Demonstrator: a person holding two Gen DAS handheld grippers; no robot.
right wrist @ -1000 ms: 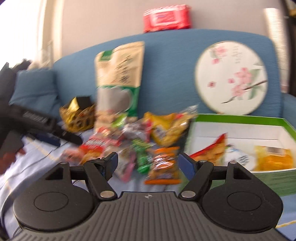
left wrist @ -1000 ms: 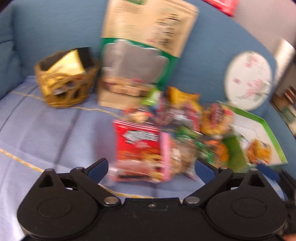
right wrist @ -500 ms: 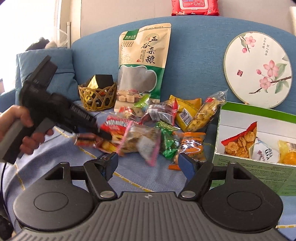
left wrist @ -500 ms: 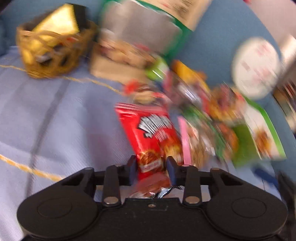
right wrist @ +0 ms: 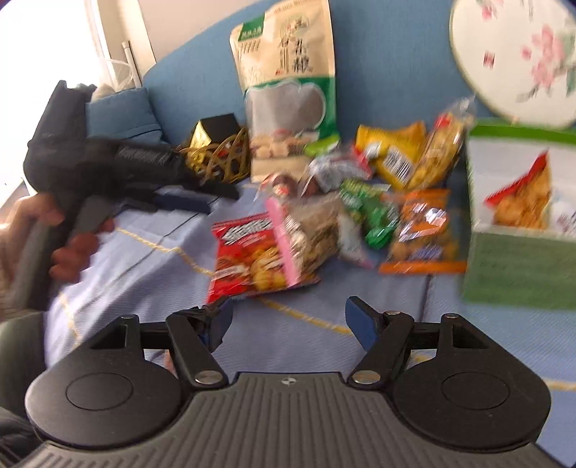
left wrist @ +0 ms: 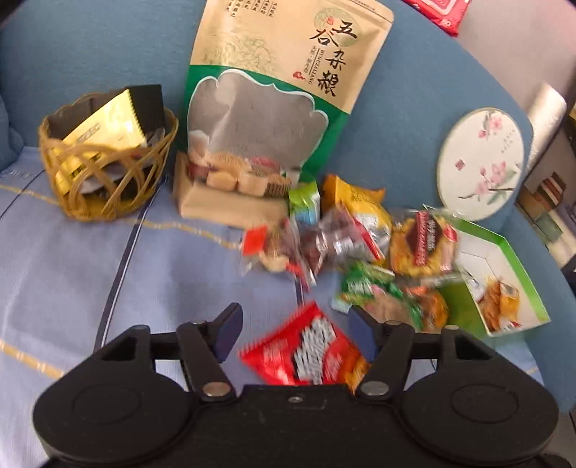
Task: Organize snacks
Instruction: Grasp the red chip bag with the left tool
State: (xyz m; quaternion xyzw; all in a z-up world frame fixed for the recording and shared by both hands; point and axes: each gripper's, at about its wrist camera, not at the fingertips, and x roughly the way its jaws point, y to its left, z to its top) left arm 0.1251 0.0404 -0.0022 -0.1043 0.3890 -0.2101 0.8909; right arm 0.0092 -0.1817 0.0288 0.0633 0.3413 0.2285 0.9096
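Note:
A red snack packet [left wrist: 306, 354] lies on the blue cloth between the fingers of my open left gripper [left wrist: 295, 333]; it also shows in the right wrist view [right wrist: 248, 252], partly under a clear pink-edged packet [right wrist: 313, 234]. The left gripper [right wrist: 194, 196] appears there at the left, raised off the cloth. A pile of small snack packets [left wrist: 360, 244] lies by the green-edged white box [left wrist: 500, 288], which holds a few packets. My right gripper [right wrist: 288, 322] is open and empty above the cloth in front of the pile.
A wicker basket [left wrist: 108, 172] with a gold packet stands at the back left. A tall grain-snack pouch [left wrist: 273, 108] leans on the sofa back. A round flowered fan [left wrist: 480, 162] leans at the right. A red wipes pack [left wrist: 439, 10] sits on top of the sofa back.
My left gripper was shut on the red packet half a second ago; it is now open and the packet lies loose between its fingers. The right gripper has moved closer to the pile.

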